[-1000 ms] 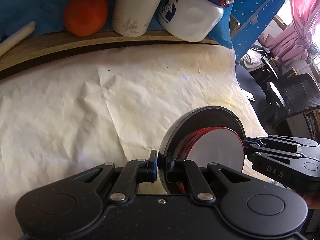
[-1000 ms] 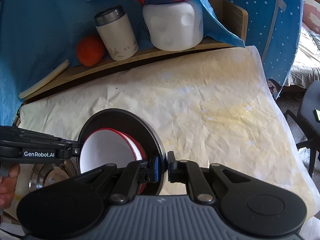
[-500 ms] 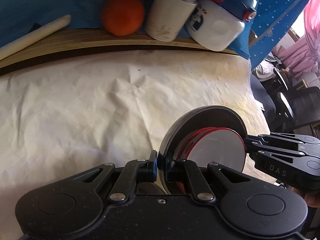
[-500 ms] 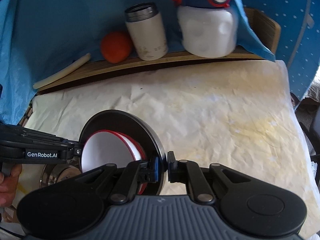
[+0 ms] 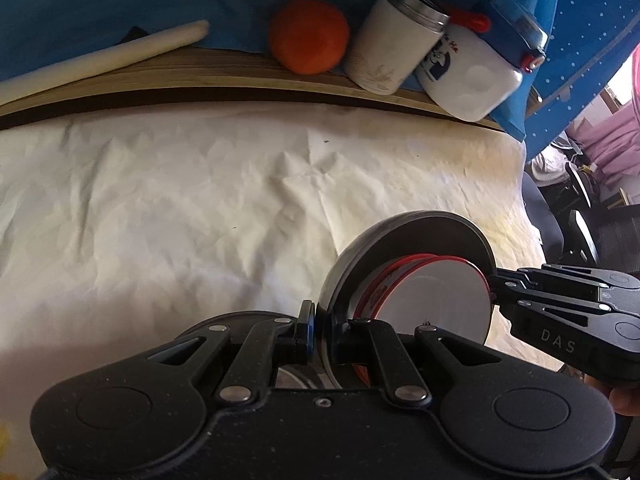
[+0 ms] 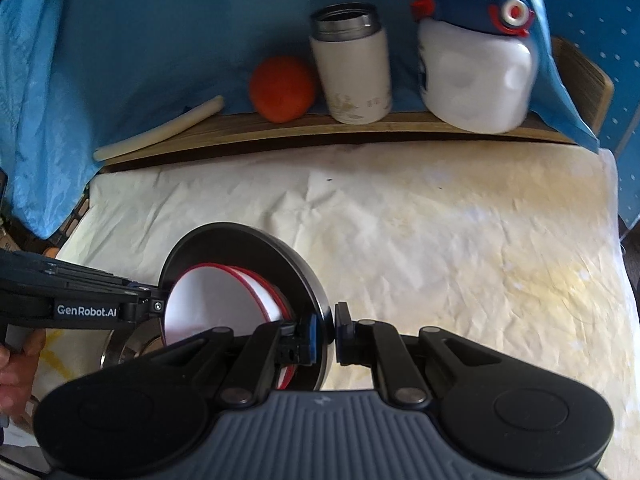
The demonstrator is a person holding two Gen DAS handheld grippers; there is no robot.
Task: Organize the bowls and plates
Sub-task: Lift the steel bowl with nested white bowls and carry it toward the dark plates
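The left tool [image 5: 323, 330] is clamped on the rim of a dark plate [image 5: 424, 236], one finger on the back of the plate and the other on its inner face. The right tool [image 6: 326, 334] grips the same dark plate [image 6: 240, 248] at the opposite edge, its fingers narrowed onto the rim with the blue pad against the inside. Held between the two tools, the plate is tipped up steeply on edge above the tabletop rather than lying flat. Against its inner face sit white bowls with red rims [image 5: 436, 300], nested one inside the other; from the right wrist view the same white bowls [image 6: 218, 304] show their pale undersides and thin red edges. Below the plate, near the person's left hand [image 6: 16, 368], part of a shiny metal bowl [image 6: 128, 346] shows on the tabletop.

The tabletop is covered with a crumpled cream sheet [image 5: 180, 216], stained yellow toward the right side. Along its far edge runs a wooden ledge [image 6: 280, 130]. On it, from left to right, lie a pale stick [image 6: 160, 132], an orange [image 6: 282, 88], a white steel-topped flask [image 6: 352, 64] and a white jug with a blue lid [image 6: 476, 76]. Blue cloth [image 6: 120, 60] hangs behind them
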